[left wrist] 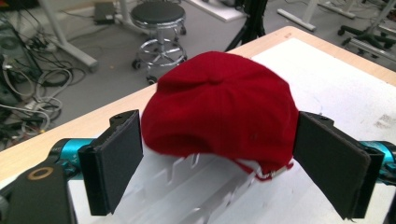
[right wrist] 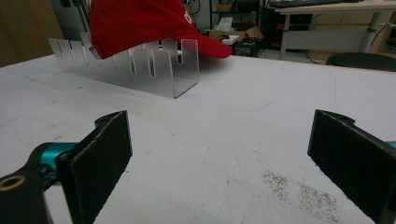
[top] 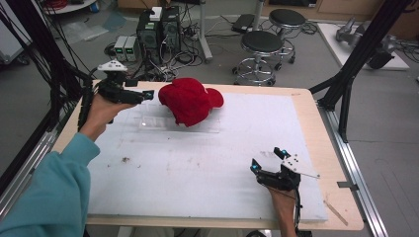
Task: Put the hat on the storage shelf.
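A red cap (top: 190, 101) rests on a clear slotted acrylic rack (top: 148, 121) at the back of the white board. My left gripper (top: 148, 94) is held at the cap's left side, open. In the left gripper view the cap (left wrist: 219, 102) sits between the two spread pads (left wrist: 116, 163), above the rack (left wrist: 196, 186), and I cannot tell whether the pads touch it. My right gripper (top: 268, 159) rests low near the front right, open and holding nothing. In the right gripper view the cap (right wrist: 135, 23) and rack (right wrist: 140, 63) lie far ahead of my right gripper (right wrist: 219, 126).
The white board (top: 207, 163) covers a wooden table (top: 316, 123). Black frame posts (top: 353, 64) stand at the right and left edges. Behind the table are stools (top: 262, 47), computer boxes (top: 158, 29) and cables on the floor. Dirt specks (right wrist: 299, 191) mark the board.
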Motion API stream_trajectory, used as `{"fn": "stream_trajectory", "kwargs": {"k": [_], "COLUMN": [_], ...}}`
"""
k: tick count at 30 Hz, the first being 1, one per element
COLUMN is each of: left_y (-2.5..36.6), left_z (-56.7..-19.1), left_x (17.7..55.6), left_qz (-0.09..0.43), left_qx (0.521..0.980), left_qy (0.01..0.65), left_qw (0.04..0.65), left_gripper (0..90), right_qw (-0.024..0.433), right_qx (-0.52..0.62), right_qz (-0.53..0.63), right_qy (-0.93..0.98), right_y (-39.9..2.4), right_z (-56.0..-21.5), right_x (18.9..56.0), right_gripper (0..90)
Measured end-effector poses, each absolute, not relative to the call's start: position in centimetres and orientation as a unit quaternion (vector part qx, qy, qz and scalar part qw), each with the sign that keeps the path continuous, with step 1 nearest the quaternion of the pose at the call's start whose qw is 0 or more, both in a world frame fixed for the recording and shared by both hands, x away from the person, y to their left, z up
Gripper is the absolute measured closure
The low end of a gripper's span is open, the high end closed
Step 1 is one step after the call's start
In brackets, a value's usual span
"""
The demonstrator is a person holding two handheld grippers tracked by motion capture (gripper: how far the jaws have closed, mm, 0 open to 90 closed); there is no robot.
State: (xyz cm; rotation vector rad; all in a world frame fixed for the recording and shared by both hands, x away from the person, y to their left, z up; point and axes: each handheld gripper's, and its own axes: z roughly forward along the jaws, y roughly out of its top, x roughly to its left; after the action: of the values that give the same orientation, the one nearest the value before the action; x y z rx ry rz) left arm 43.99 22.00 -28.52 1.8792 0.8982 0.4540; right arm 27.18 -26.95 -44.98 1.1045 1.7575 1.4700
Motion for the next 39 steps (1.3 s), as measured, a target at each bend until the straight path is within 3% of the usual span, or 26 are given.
{"fn": "stream_trajectory", "kwargs": {"k": [16, 35, 39], "left_y": [16.9, 15.0, 14.8], "left_z": [-30.2, -33.5, -33.9], "left_x": [48.5, 50.5, 50.7], "left_qz": [0.154, 0.134, 0.123], "left_qx": [0.801, 0.81, 0.811], "left_qy": [0.378, 0.395, 0.395], "left_qw": [0.437, 0.412, 0.413], "left_gripper": [16.8, 16.9, 21.9], "right_qw": [0.294, 0.293, 0.293], "right_qx": [0.417, 0.42, 0.419], "right_qz": [0.554, 0.554, 0.554], "right_qy": [0.658, 0.656, 0.657], "right_y": [-27.0, -27.0, -27.1], "right_z": [-45.0, -45.0, -45.0], "right_x": [27.2, 27.2, 27.2], "right_gripper": [5.3, 5.3, 5.3]}}
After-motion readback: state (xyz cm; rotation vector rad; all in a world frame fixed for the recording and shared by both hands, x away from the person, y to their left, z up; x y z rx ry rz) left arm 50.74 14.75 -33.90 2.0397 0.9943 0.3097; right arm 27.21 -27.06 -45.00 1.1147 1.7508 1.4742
